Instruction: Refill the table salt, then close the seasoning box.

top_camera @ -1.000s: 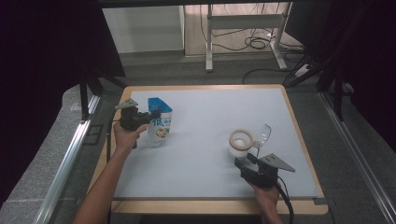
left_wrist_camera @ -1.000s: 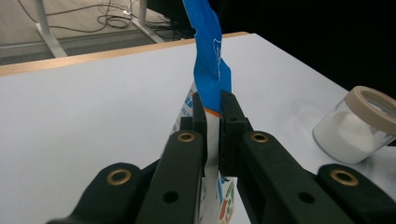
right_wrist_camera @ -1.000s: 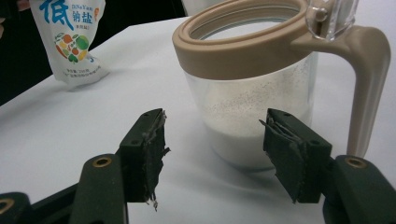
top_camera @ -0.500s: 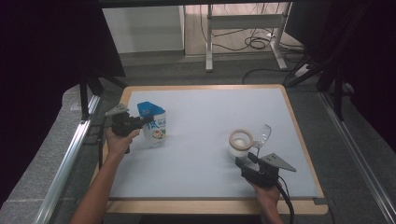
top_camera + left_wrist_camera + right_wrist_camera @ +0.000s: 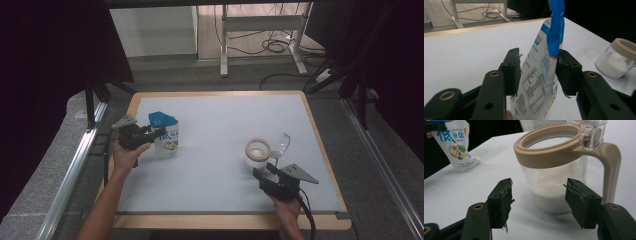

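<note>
A white salt pouch [image 5: 167, 137] with a blue top stands upright on the white table mat [image 5: 225, 110] at the left. My left gripper [image 5: 158, 133] has just been opening; the pouch [image 5: 539, 75] stands between its parted jaws, and the left pad is clear of it. At the right, a clear jar [image 5: 258, 152] with a tan rim and handle holds white powder, its clear lid [image 5: 282, 145] flipped up. My right gripper [image 5: 263, 175] rests just in front of the jar [image 5: 554, 170], open, with nothing between its pads.
The mat lies in a wooden frame [image 5: 320, 145]. Metal rails [image 5: 75, 165] run along the table's left side. Desk legs and cables [image 5: 270, 45] lie on the floor beyond the far edge. The mat's middle is bare.
My left gripper carried the pouch slightly left and down onto the mat, then its jaws parted from the pouch. The right gripper and the jar kept still.
</note>
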Tool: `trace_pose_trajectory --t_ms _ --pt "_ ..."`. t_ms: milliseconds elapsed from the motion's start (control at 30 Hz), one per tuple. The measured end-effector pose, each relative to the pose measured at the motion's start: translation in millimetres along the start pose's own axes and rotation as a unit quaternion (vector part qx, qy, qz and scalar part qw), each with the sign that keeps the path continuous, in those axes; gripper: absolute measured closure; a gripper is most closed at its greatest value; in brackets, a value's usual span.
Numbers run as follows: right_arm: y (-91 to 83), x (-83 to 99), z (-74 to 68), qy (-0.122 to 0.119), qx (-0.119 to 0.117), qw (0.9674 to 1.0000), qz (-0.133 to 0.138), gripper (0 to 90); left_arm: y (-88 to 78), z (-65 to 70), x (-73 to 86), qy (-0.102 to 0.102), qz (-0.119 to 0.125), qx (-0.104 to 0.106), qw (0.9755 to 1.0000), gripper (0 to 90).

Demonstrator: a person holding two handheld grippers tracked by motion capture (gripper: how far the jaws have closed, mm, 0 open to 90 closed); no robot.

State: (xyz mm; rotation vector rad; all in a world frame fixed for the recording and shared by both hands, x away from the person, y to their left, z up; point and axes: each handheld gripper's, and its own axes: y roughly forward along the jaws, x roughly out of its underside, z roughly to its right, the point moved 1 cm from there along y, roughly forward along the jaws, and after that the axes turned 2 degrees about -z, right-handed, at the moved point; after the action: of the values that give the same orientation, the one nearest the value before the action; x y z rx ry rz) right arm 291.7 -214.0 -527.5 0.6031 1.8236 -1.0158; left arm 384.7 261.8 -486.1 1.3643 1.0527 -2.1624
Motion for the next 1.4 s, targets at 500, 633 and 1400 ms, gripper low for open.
trace_pose_trajectory --t_ms 500,633,1400 --pt "-2.1 -2.1 3.0 0.005 -0.002 1.0000 0.005 38.6 -12.3 4.4 20.7 0.002 -0.014 -0.013 0.9998 40.2" --pt "-5.2 -4.0 3.9 0.003 -0.004 0.9999 0.011 38.5 -12.6 8.2 28.8 0.007 -0.022 -0.015 0.9996 40.0" --pt "-45.2 -18.8 28.6 0.015 0.027 0.9973 0.067 63.7 -11.8 8.7 55.0 -0.003 -0.044 -0.015 0.9989 38.1"
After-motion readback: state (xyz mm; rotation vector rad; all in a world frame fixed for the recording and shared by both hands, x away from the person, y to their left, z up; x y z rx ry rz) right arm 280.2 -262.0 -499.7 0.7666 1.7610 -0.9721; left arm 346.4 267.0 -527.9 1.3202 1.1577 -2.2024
